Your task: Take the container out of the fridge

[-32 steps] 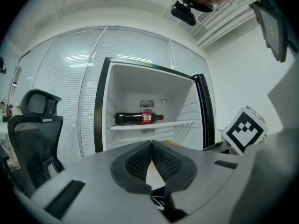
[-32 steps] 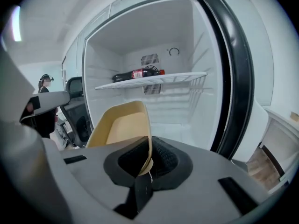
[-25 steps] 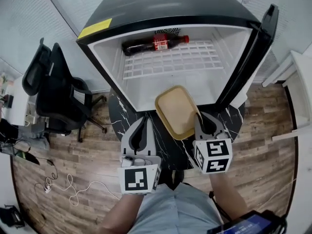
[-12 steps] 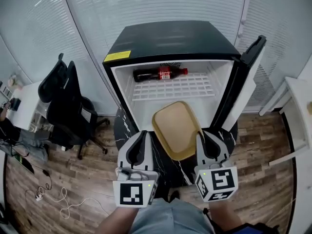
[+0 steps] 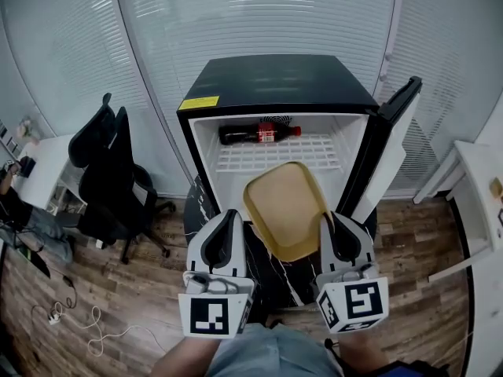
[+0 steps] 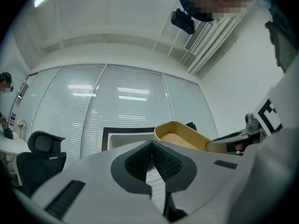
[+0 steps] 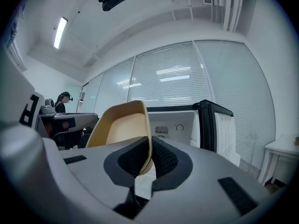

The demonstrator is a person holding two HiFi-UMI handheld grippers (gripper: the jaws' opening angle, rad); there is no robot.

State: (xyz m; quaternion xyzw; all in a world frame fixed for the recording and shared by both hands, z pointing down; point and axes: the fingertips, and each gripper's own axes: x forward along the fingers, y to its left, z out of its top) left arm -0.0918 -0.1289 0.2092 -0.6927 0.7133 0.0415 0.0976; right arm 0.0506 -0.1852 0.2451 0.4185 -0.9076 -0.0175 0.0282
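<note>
Right gripper (image 5: pixel 339 228) clamped on yellow container (image 5: pixel 287 209); right gripper view shows its wall pinched between the jaws. Container sticks forward-left of it, outside the open fridge (image 5: pixel 275 85). Left gripper (image 5: pixel 222 238) beside container, its own view shows jaws together, nothing between. Only head view shows bottle (image 5: pixel 259 133) on fridge shelf, beyond both grippers.

One black fridge (image 5: pixel 275 81) with one open door (image 5: pixel 393 132). One wire shelf (image 5: pixel 275 154) inside it, holding one cola bottle (image 5: pixel 259 133). One yellow container (image 5: pixel 287 206). Two hand-held grippers: one left gripper (image 5: pixel 226 214), one right gripper (image 5: pixel 335 218). One black office chair (image 5: pixel 106 171). One white cable (image 5: pixel 86 320) on the wooden floor (image 5: pixel 141 289).
</note>
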